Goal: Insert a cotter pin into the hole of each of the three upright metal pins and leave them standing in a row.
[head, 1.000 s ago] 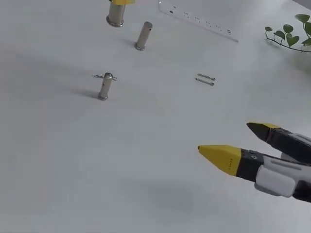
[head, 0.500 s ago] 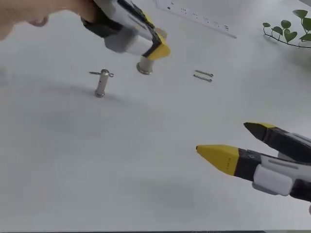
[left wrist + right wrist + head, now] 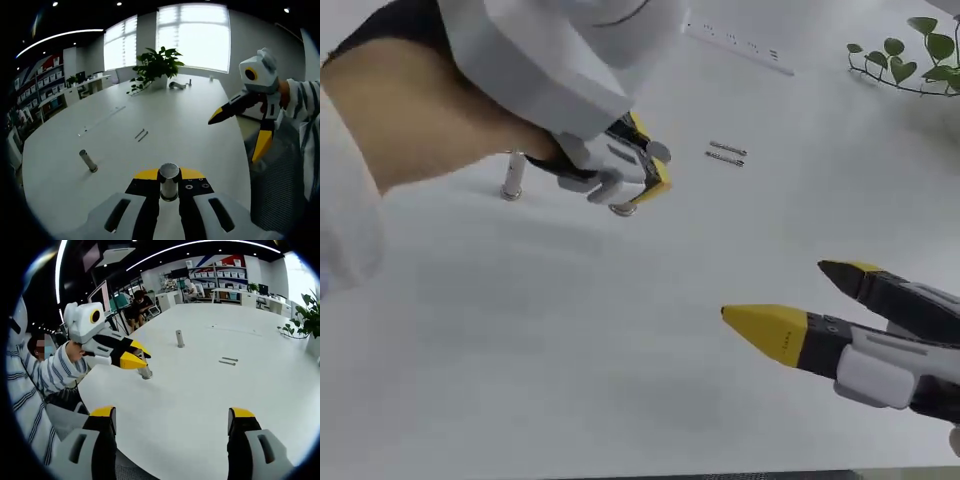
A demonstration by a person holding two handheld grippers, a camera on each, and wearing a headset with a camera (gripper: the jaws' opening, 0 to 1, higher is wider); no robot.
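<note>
My left gripper point(image 3: 647, 160) is shut on a thick steel pin point(image 3: 621, 208), which it holds upright with the base at or just above the white table point(image 3: 520, 330); contact is unclear. In the left gripper view that pin point(image 3: 169, 186) stands between the yellow tips of the left gripper point(image 3: 169, 174). A slimmer pin point(image 3: 510, 180) with a cotter pin through its top stands to the left, partly behind the hand. Another bare pin point(image 3: 88, 161) stands further off. Two loose cotter pins point(image 3: 727, 153) lie side by side. My right gripper point(image 3: 773, 292) hovers open and holds nothing.
A white power strip point(image 3: 740, 45) lies at the table's far edge and a leafy plant point(image 3: 905, 65) sits at the far right. A person's forearm point(image 3: 430, 120) and the left gripper's white body cover the upper left. People sit at desks in the background point(image 3: 137, 302).
My left gripper has come in from the top left with the thick pin and lowered it toward the table's middle. The right gripper has stayed where it was.
</note>
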